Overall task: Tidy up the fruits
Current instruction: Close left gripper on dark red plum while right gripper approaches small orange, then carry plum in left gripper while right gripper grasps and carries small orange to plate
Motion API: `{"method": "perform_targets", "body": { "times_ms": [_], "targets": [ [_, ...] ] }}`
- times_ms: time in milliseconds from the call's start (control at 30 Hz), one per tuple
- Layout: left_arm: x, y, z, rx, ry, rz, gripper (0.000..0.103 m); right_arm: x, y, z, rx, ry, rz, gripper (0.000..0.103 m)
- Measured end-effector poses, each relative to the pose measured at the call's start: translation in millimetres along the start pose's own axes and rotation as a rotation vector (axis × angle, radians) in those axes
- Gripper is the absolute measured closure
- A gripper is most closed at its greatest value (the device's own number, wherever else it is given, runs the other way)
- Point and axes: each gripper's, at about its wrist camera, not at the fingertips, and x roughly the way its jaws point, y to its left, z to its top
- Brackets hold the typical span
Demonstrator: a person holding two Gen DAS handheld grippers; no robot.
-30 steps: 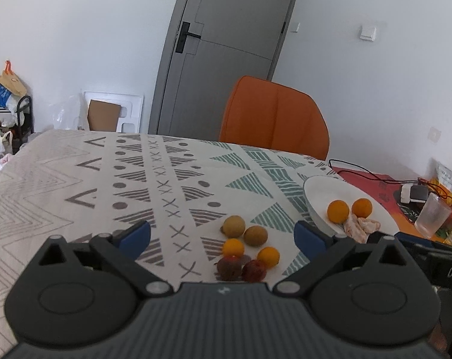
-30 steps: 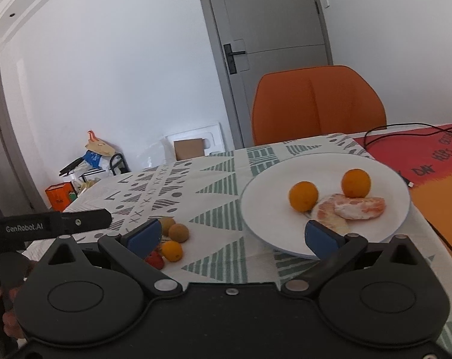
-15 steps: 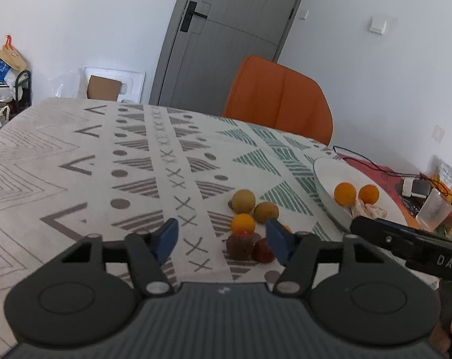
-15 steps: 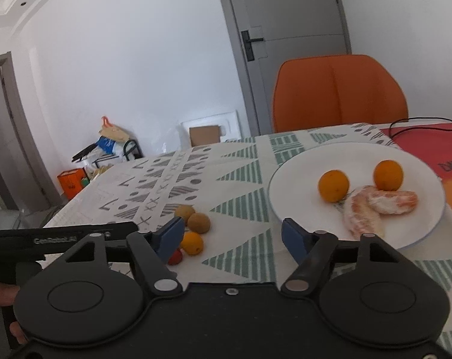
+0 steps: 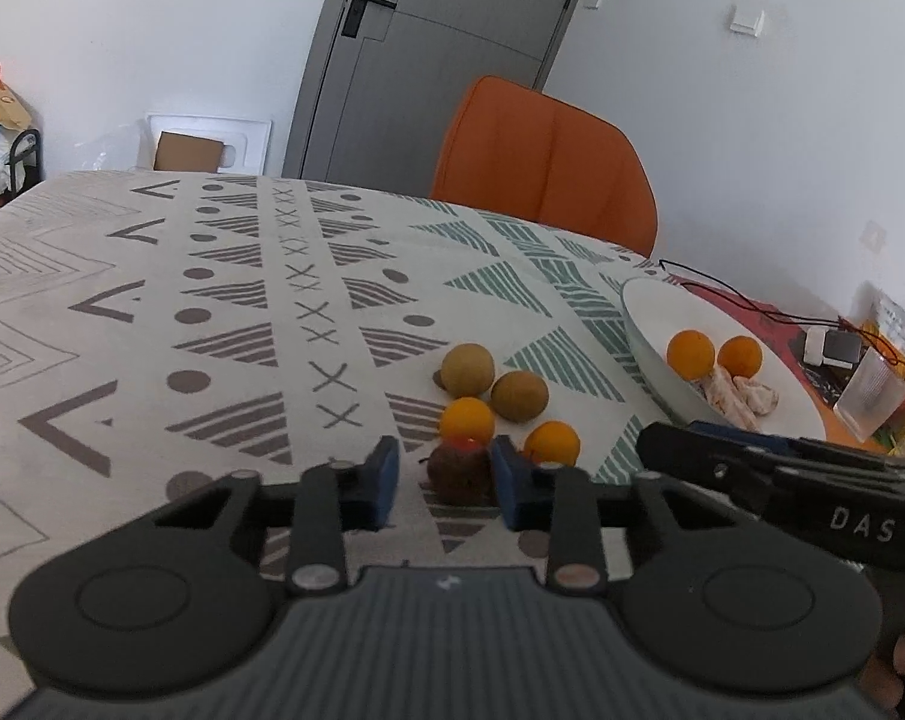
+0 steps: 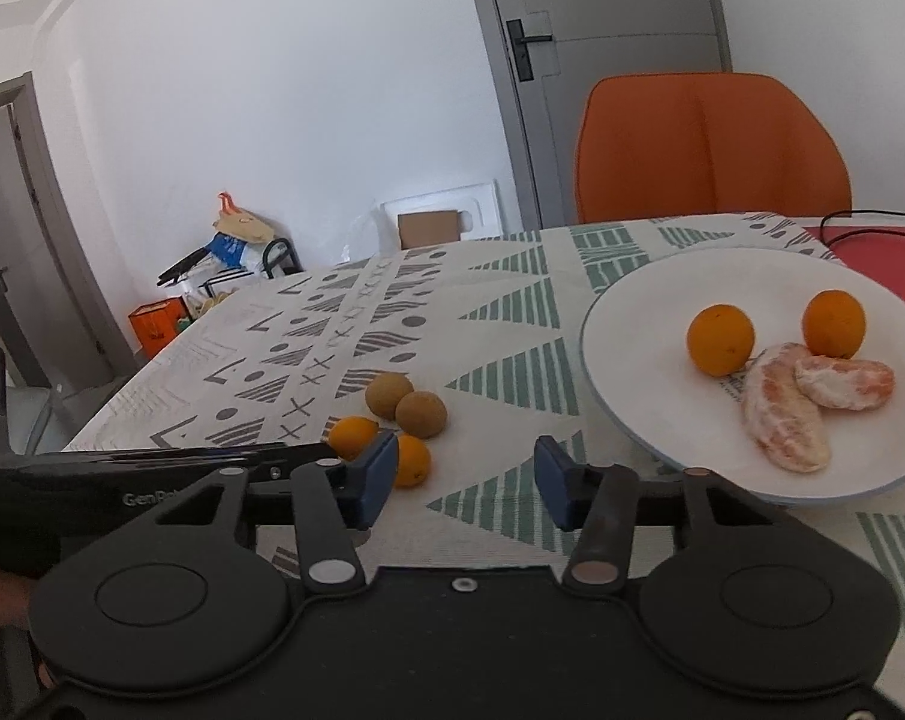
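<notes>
A cluster of small fruits lies on the patterned tablecloth: two brown-green round fruits point(image 5: 465, 368) point(image 5: 519, 395), two small oranges point(image 5: 466, 418) point(image 5: 552, 443) and a dark reddish-brown fruit point(image 5: 458, 471). My left gripper point(image 5: 446, 483) is narrowly open around the dark fruit, the right pad touching it and the left pad apart. A white plate point(image 6: 620, 324) holds two oranges point(image 6: 720, 339) point(image 6: 833, 323) and peeled segments point(image 6: 782, 414). My right gripper point(image 6: 465, 474) is open and empty, between the cluster and the plate.
An orange chair point(image 5: 542, 162) stands behind the table. To the plate's right are a red mat with cables, a charger and a clear plastic cup point(image 5: 869, 396). A grey door and floor clutter lie beyond the table.
Both grippers have narrowed their jaws and moved forward. The left one has come down over the dark fruit. The right one has shifted left toward the fruit cluster.
</notes>
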Motion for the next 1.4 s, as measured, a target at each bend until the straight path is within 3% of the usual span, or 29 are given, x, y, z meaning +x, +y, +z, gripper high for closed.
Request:
{"method": "perform_targets", "body": {
  "times_ms": [667, 733, 1400],
  "targets": [
    [-21, 26, 11, -0.021, -0.047, 0.040, 0.083, 35, 17, 8, -0.034, 0.051, 0.038, 0.071],
    [-23, 27, 12, -0.022, -0.055, 0.040, 0.083, 39, 17, 6, -0.029, 0.067, 0.042, 0.083],
    [-28, -4, 23, 0.038, -0.089, 0.007, 0.083, -13, -17, 21, 0.069, -0.110, -0.048, 0.084]
  ]
}}
